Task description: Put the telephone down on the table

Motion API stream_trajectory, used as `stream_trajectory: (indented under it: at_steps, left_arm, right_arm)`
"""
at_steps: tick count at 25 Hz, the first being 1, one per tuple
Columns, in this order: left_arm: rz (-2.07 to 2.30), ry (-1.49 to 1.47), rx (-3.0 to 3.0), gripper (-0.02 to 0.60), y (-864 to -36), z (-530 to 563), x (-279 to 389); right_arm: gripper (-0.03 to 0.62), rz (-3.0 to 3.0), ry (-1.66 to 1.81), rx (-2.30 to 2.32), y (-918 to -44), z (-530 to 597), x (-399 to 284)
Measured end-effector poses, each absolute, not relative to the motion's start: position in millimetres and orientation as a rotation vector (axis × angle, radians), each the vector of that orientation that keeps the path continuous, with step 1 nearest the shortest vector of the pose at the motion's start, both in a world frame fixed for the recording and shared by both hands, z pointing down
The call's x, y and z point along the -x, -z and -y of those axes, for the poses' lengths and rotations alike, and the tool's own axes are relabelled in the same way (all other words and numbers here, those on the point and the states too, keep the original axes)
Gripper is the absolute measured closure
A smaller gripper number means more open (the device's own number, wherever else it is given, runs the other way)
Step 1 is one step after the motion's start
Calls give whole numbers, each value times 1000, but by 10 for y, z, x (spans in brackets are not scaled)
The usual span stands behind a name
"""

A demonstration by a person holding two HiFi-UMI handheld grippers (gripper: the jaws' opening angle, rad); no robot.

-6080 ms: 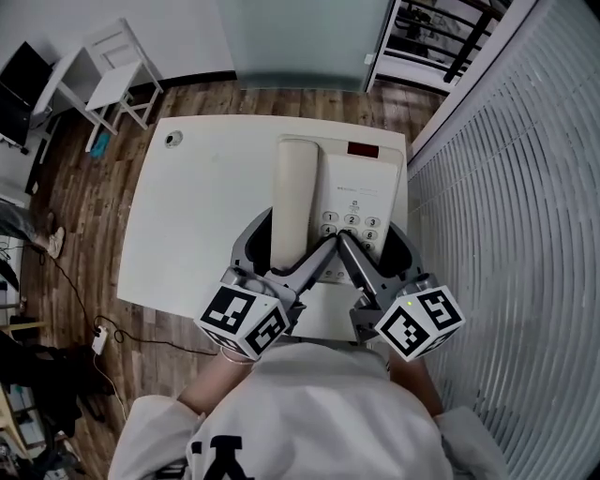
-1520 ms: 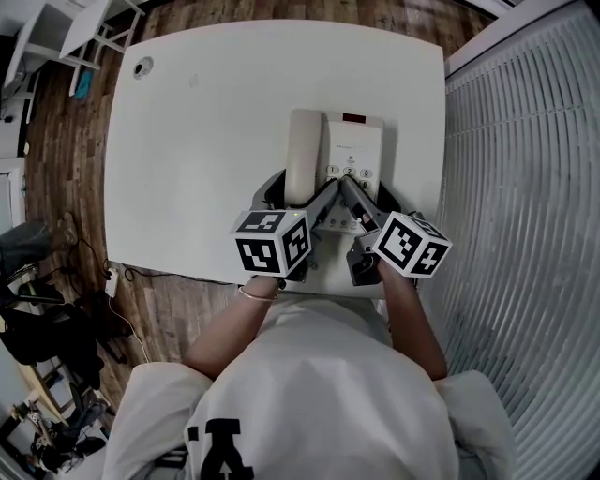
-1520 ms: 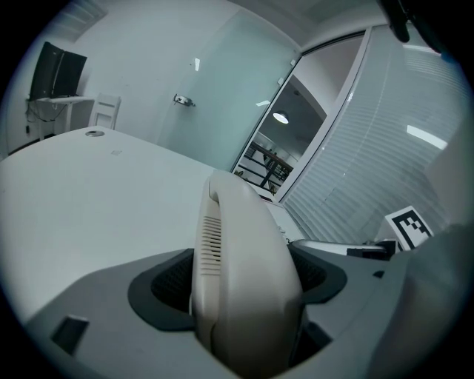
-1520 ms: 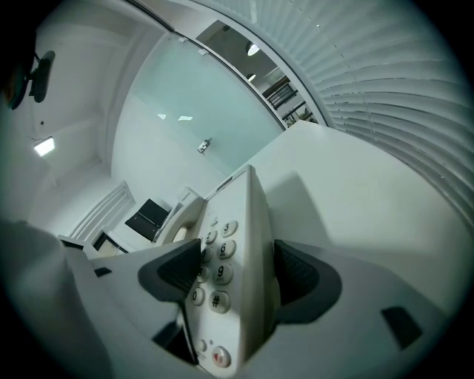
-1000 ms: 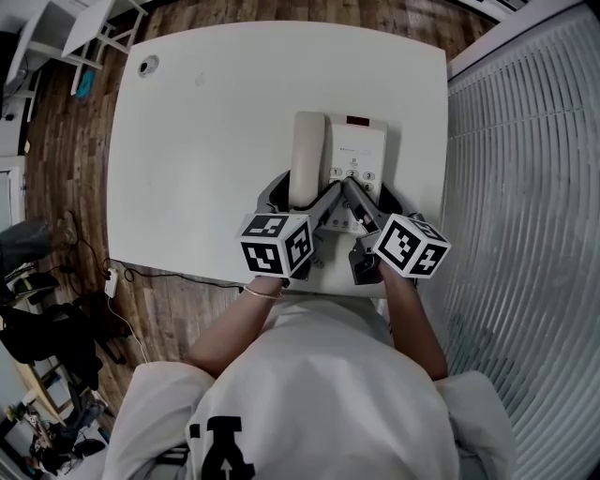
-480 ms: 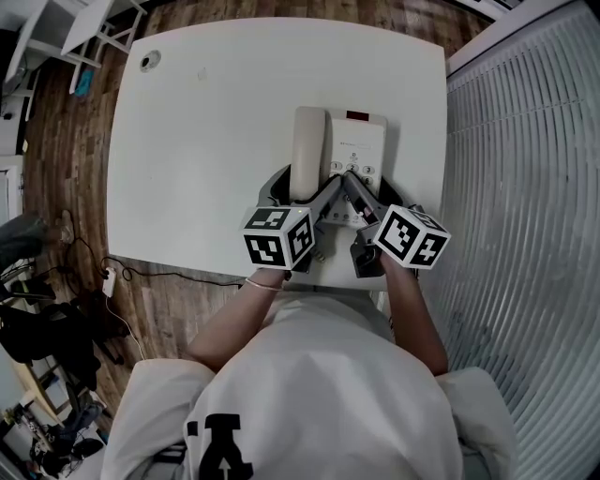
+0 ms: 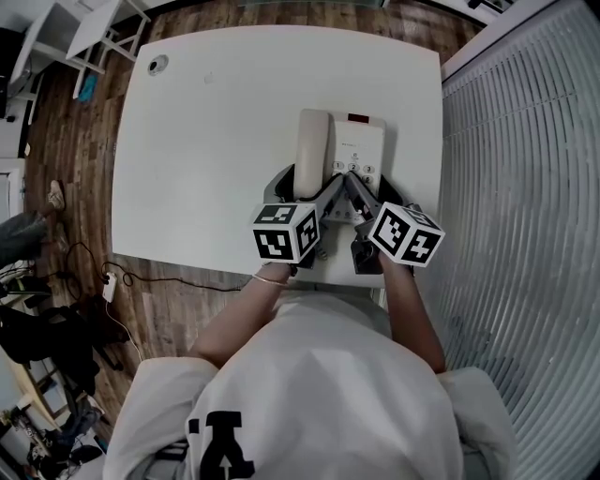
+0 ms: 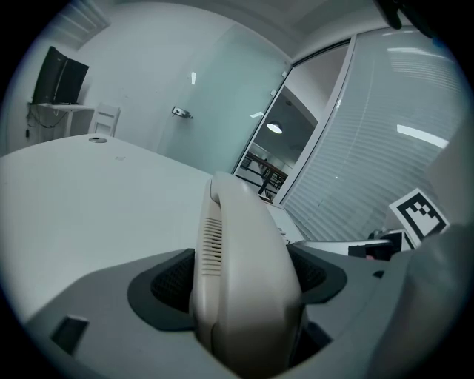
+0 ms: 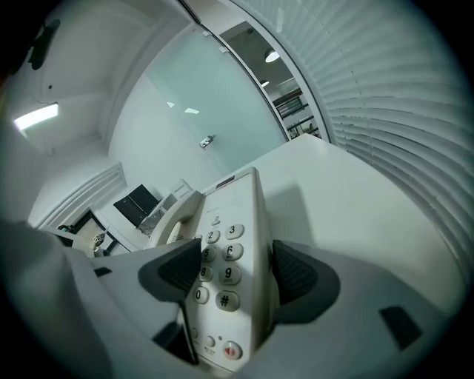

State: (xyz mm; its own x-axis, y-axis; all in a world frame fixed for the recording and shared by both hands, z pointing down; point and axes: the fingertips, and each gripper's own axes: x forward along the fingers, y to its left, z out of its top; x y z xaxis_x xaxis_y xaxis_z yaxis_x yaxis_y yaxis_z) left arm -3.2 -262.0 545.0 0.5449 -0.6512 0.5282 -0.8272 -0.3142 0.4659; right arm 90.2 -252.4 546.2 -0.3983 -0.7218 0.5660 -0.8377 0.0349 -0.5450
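A beige desk telephone (image 7: 354, 155) with its handset (image 7: 312, 153) in the cradle is over the right half of the white table (image 7: 206, 141), close to its near edge. My left gripper (image 7: 302, 185) is shut on the handset (image 8: 241, 252), which fills the gap between its dark pads (image 8: 172, 285). My right gripper (image 7: 367, 187) is shut on the keypad side of the telephone (image 9: 222, 244), with one pad on the keys and the other on its right edge. I cannot tell whether the telephone's underside touches the table.
A slatted blind wall (image 7: 525, 187) runs close along the table's right edge. A round cable hole (image 7: 157, 64) marks the table's far left corner. Wooden floor (image 7: 66, 187) with a cable lies to the left, and white furniture (image 7: 94, 23) stands beyond.
Since the earliest frame the telephone and both grippers have dropped away from my head, down toward the table. Over the last second they have barely shifted, and both grips are unchanged.
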Motion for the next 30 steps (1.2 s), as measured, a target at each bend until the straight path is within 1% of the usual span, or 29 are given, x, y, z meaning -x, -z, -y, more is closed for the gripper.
stream_trajectory:
  at_steps: [5,9,13,15,17,18,19,20,22,23,24,25,30]
  left_arm:
    - [1233,-280,-2161,195,-5218,2680,92]
    - [1339,-209,-2275,195,-4755,2722,234]
    - [1357,-98,-2386,195,-4239,2751,202]
    - [1327,-40,-2426,207,-4024,2745,163]
    - [1292,-3,-2449,339,-3855,2703,130]
    - [1281,5,-2464,357,-3781,2681,108]
    - [1275,8,-2482,363,-3714,2668,79]
    - [1273,13,-2499,387,-3651,2667,48]
    - [1276,27,-2522,424,-3530,2675,12]
    - [1282,35,-2528,459,-3469,2674,15]
    - [1286,46,-2531,529,-3405,2668,27]
    - [1283,63,-2532,571,-3338,2657,40]
    - [1235,143,-2552,577,-3087,2609,21]
  right_arm:
    - [275,2216,-1115,-1682,-5273,2541,-951]
    - [275,2288,-1053,-1738,-4929,2546,-1057]
    - [277,2395,-860,-1730,-4450,2594,-1012]
    - [292,2459,-772,-1727,-4205,2600,-932]
    - [327,2526,-717,-1710,-3986,2579,-840]
    - [346,2557,-692,-1700,-3884,2569,-809]
    - [368,2586,-662,-1698,-3784,2568,-798]
    - [399,2609,-626,-1708,-3686,2577,-806]
    - [491,2638,-529,-1756,-3502,2601,-848]
    - [525,2643,-474,-1781,-3419,2605,-863]
    - [538,2648,-424,-1794,-3343,2599,-863]
    - [547,2661,-386,-1792,-3274,2582,-846]
    - [565,2801,-385,-1716,-3044,2506,-720]
